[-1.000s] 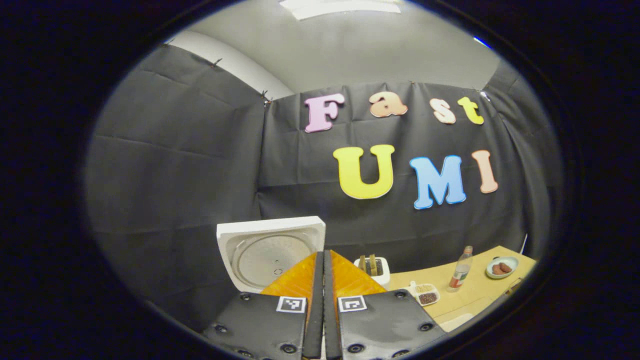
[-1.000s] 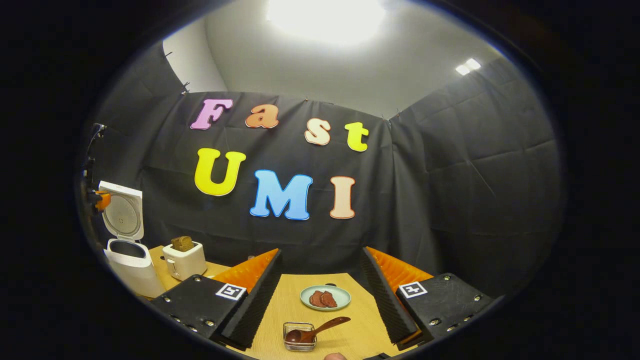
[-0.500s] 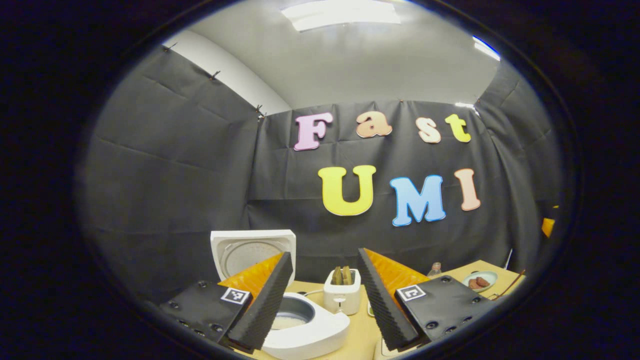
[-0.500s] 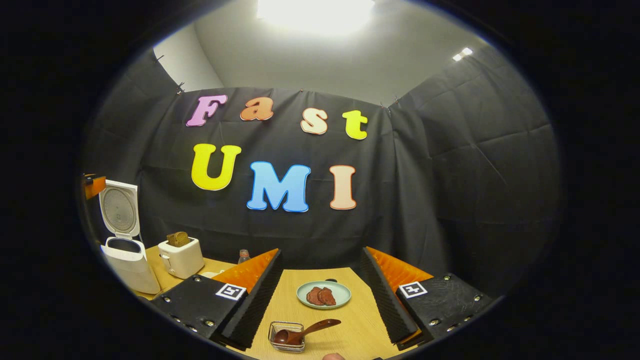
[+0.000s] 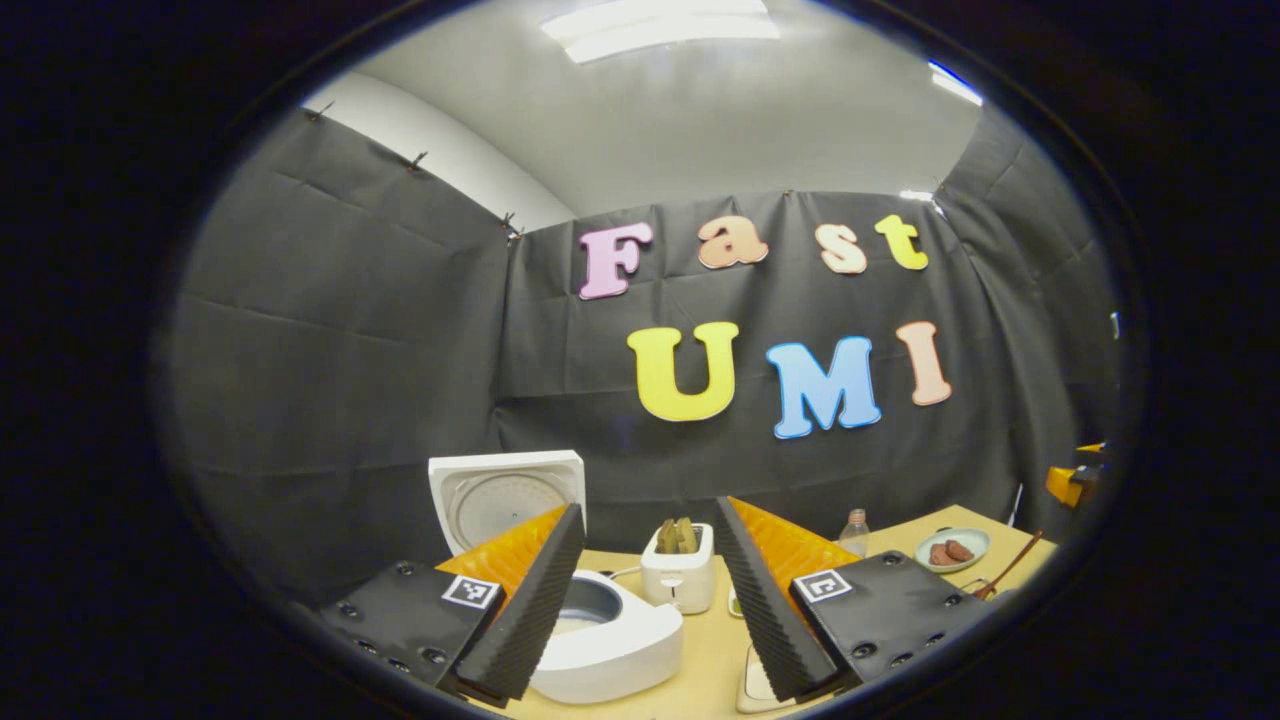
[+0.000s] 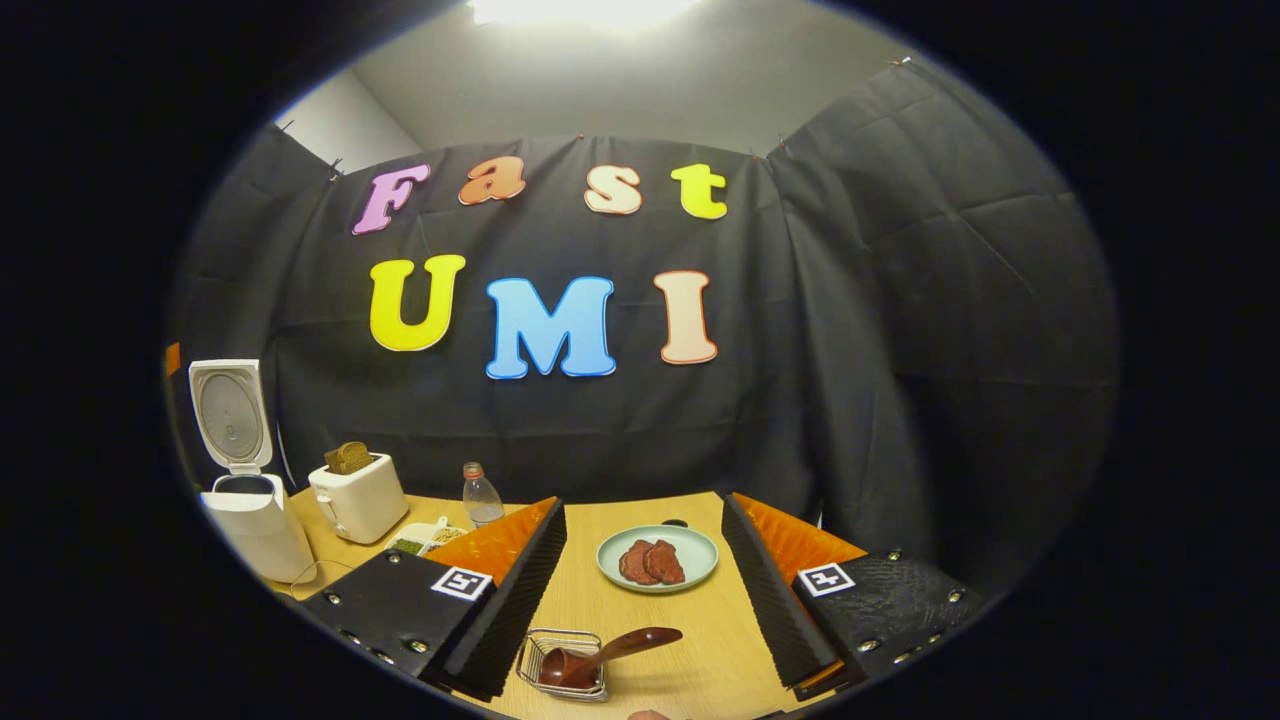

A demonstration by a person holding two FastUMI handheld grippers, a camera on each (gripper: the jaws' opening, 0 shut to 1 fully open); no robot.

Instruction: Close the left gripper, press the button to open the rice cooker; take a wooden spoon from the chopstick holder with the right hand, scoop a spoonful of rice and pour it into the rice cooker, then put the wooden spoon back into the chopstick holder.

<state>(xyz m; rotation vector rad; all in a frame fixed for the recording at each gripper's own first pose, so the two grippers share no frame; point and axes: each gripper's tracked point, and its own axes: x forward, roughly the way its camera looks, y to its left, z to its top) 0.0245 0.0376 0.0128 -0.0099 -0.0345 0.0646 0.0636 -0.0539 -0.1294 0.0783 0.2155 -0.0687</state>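
Standing open at 7 o'clock in the left gripper view, the white rice cooker [image 5: 610, 640] has its square lid [image 5: 505, 495] raised upright behind the round pot opening; inside the pot a pale bottom shows, but I cannot tell what it holds. The left gripper [image 5: 645, 600] has its 2 fingers spread wide apart with nothing between them, and it hangs above the light wooden table [image 5: 700, 660].

Behind the cooker, at 6 o'clock, stands the white toaster [image 5: 678, 580] with 2 brown slices of bread in its slots. A clear plastic bottle [image 5: 853, 533] is at 4 o'clock, and farther right a pale green round plate [image 5: 951, 548] carries 2 dark red pieces of food.

In the right gripper view, the right gripper [image 6: 645, 590] is also wide open and holds nothing. Between its fingers, at 6 o'clock, lies the small wire chopstick holder [image 6: 563, 663], and the dark wooden spoon [image 6: 600, 655] rests in it with the bowl inside and the handle pointing toward 3 o'clock over the rim. The green plate is just beyond it, at the centre bottom. At 8 o'clock I see the open cooker, the toaster, the bottle and a white divided dish [image 6: 425, 538] with green and pale grains in its compartments.
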